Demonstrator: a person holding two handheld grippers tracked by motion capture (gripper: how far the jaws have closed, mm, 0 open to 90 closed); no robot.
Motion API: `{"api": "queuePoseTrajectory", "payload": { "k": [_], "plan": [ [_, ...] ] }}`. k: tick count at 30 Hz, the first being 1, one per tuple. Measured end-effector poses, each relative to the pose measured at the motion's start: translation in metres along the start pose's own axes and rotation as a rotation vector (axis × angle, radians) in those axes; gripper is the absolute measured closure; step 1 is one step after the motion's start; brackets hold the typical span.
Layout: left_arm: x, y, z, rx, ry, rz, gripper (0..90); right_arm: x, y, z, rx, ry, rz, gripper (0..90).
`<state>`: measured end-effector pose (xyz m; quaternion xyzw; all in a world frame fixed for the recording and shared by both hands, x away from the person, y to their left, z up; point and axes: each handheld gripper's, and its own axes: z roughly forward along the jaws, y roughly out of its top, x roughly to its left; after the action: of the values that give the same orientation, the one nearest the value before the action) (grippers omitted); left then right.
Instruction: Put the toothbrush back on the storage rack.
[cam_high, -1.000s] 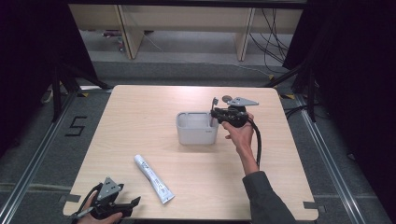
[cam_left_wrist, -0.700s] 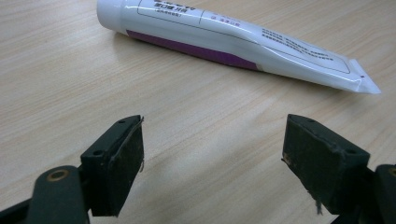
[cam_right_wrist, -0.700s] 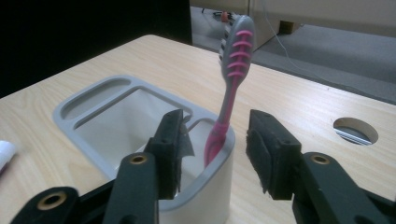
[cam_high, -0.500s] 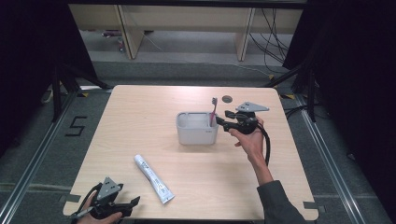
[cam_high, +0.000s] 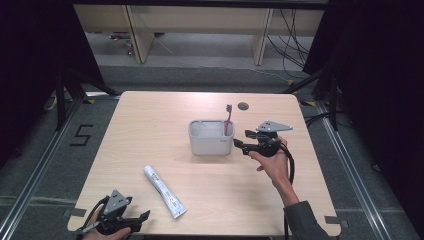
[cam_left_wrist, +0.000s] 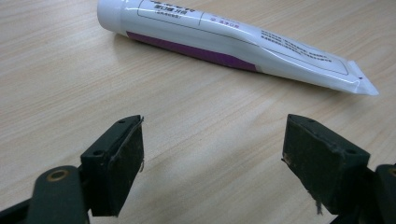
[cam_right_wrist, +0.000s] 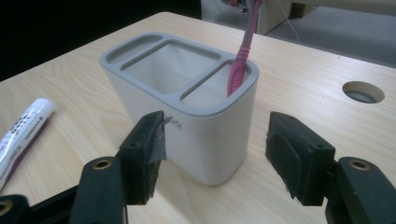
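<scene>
While viewed from above:
High view: pink toothbrush (cam_high: 228, 119) upright in grey holder (cam_high: 211, 138), right compartment; right gripper (cam_high: 242, 145) at 3 o'clock, jaws just opened, empty; toothpaste tube (cam_high: 164, 191) at 7 o'clock.
Left gripper view: left gripper (cam_left_wrist: 212, 154) jaws apart, empty; glossy white-purple tube at 12 o'clock on woodgrain table (cam_left_wrist: 60, 79).
Right gripper view: matte rounded holder ahead, three compartments; cable hole (cam_right_wrist: 363, 91) at 2 o'clock.

Matt grey plastic holder (cam_right_wrist: 187, 116) with smooth walls, glossy pink plastic toothbrush (cam_right_wrist: 243, 51), glossy white-and-purple plastic tube (cam_left_wrist: 224, 37), pale matt wood-grain table (cam_high: 150, 125), matt black rough-edged pads (cam_right_wrist: 154, 149) lower frame.
</scene>
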<state>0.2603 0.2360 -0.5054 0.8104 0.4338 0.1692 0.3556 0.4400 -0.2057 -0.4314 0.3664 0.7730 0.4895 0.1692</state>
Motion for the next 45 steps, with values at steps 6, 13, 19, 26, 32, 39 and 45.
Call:
{"api": "queuePoseTrajectory", "payload": {
  "k": [6,13,19,26,32,39,45],
  "plan": [
    [0.0,0.0,0.0,-0.005,0.002,-0.008,19.9,0.004,-0.007,-0.01,0.017,0.008,-0.022,38.2],
    [0.0,0.0,0.001,0.0,0.001,-0.002,19.9,0.007,-0.017,-0.021,0.019,0.0,-0.001,38.0],
    [0.0,0.0,0.0,-0.001,0.002,-0.005,19.9,0.014,-0.022,-0.024,0.026,-0.003,-0.009,37.2],
    [0.0,0.0,0.001,-0.004,0.002,-0.008,19.8,0.017,-0.033,-0.025,0.054,-0.005,0.01,34.4],
    [-0.001,0.0,0.0,0.005,0.005,0.0,19.9,0.023,-0.04,-0.029,0.065,0.001,0.015,33.5],
    [-0.001,0.0,0.001,-0.001,0.005,-0.011,19.8,0.028,-0.047,-0.032,0.073,0.018,-0.006,32.9],
    [0.0,0.0,0.001,0.004,0.012,-0.007,19.8,0.034,-0.052,-0.038,0.071,0.029,-0.031,34.1]
  ]
}}
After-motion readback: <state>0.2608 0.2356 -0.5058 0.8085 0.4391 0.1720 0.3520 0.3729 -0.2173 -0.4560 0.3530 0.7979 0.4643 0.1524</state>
